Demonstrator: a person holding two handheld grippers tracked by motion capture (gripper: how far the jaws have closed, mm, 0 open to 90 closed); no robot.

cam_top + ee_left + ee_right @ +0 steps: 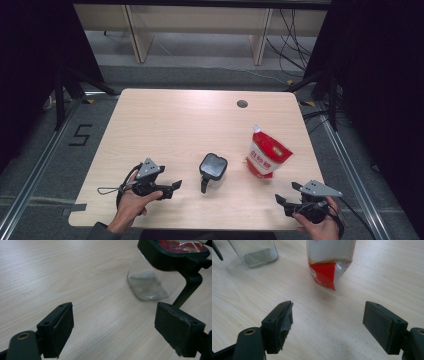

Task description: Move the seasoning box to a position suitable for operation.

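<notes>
Black jaws wide apart on both your grippers, nothing between them

Your left gripper (172,188) hovers over the wooden table (165,125), near the glass jar (213,167) with its black lid and hanging clasp; your right gripper (281,200) sits at the near right corner, near the red-and-white pouch (266,154), which stands just right of the jar

left tool (172,186) gaping, right tool (281,199) gaping
</notes>
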